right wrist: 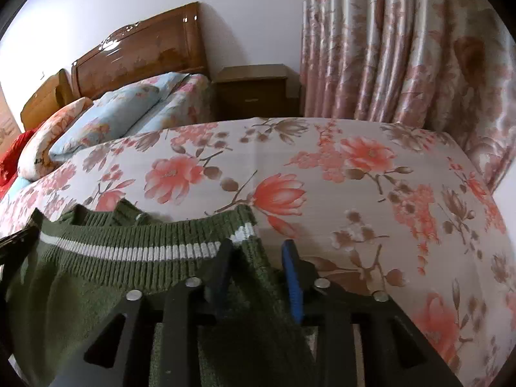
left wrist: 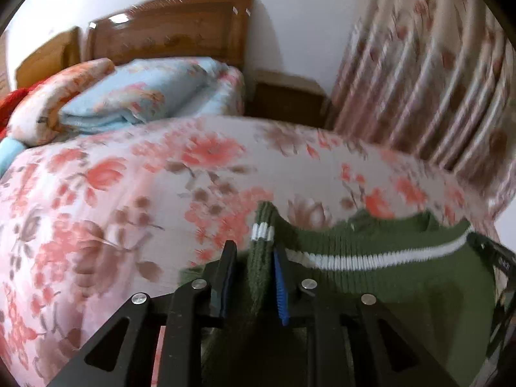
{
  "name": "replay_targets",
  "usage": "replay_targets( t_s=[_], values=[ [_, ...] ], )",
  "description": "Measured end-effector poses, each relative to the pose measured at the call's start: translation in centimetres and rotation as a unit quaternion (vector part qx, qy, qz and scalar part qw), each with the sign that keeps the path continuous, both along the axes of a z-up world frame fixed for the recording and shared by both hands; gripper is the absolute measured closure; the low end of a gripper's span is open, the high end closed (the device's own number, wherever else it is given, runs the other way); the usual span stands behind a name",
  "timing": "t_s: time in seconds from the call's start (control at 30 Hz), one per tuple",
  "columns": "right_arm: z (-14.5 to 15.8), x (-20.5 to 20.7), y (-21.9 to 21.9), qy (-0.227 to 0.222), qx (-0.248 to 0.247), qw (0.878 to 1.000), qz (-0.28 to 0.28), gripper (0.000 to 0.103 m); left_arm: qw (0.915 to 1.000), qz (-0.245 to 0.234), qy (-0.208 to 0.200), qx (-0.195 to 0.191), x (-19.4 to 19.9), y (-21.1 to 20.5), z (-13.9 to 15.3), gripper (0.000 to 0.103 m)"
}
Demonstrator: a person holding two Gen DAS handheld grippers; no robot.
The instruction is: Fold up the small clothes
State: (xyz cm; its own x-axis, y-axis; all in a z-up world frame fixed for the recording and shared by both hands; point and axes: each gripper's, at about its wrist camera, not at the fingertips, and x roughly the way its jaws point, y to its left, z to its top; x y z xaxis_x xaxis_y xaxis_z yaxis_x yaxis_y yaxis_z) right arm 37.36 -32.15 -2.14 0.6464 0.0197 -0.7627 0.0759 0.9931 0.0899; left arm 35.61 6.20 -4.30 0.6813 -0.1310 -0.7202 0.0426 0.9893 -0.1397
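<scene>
A green knit sweater (left wrist: 387,290) with a white stripe along its ribbed hem lies on the floral bedsheet (left wrist: 129,193). In the left wrist view, my left gripper (left wrist: 253,248) straddles the hem's left corner, which stands bunched between the jaws. The jaws are slightly apart and the pads do not clamp the knit. In the right wrist view, the sweater (right wrist: 64,290) fills the lower left. My right gripper (right wrist: 258,245) stands open over the hem's right corner, the knit lying loose against its left finger (right wrist: 222,267). Each gripper shows at the edge of the other's view.
Pillows (right wrist: 106,116) and a folded blue quilt (left wrist: 135,96) lie at the head of the bed before a wooden headboard (right wrist: 142,51). A brown nightstand (right wrist: 254,93) and a floral curtain (right wrist: 403,48) stand beyond the bed. Bare sheet (right wrist: 371,177) stretches ahead of the sweater.
</scene>
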Motion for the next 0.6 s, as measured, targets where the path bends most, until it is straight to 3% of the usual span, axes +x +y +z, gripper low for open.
replay_targets(
  t_s=[0.1,0.17,0.23,0.3,0.37,0.4,0.43,0.47,0.53,0.6],
  values=[
    [1.8,-1.6,0.6,-0.043,-0.033,0.998,-0.025,0.0,0.9976,0.044,-0.054,-0.002,-2.5,0.3,2.4,0.079],
    [3.8,-3.4,2.5,-0.092,-0.042,0.995,0.006,0.0,0.9959,0.025,-0.087,-0.012,-4.1,-0.7,4.1,0.07],
    [4.9,-4.2,5.3,-0.106,-0.043,0.991,0.063,0.0,0.9963,-0.022,-0.083,0.011,-4.9,-3.5,4.6,0.07],
    [4.4,-4.2,8.9,-0.074,-0.039,0.986,0.143,0.0,0.9949,-0.074,-0.056,0.041,-5.0,-6.5,3.4,0.067],
    [2.5,-4.2,12.0,-0.033,-0.041,0.978,0.201,0.0,0.9905,-0.112,-0.011,0.079,-4.7,-8.8,0.3,0.067],
    [1.4,-4.2,12.9,-0.017,-0.053,0.976,0.212,0.0,0.9881,-0.114,-0.015,0.102,-4.8,-9.3,-1.4,0.066],
    [0.2,-4.3,13.4,-0.007,-0.067,0.974,0.214,0.0,0.9883,-0.115,-0.029,0.096,-5.2,-9.0,-1.0,0.065],
    [0.0,-4.5,12.8,-0.026,-0.054,0.977,0.204,0.0,0.991,-0.108,-0.016,0.077,-5.0,-8.3,-0.9,0.063],
    [0.3,-4.3,10.7,-0.007,-0.01,0.984,0.176,0.0,0.9938,-0.103,-0.006,0.04,-4.5,-7.0,-1.0,0.059],
    [0.4,-4.7,9.1,-0.01,-0.015,0.989,0.146,0.0,0.9948,-0.101,-0.004,0.013,-4.7,-6.3,-1.1,0.06]
  ],
)
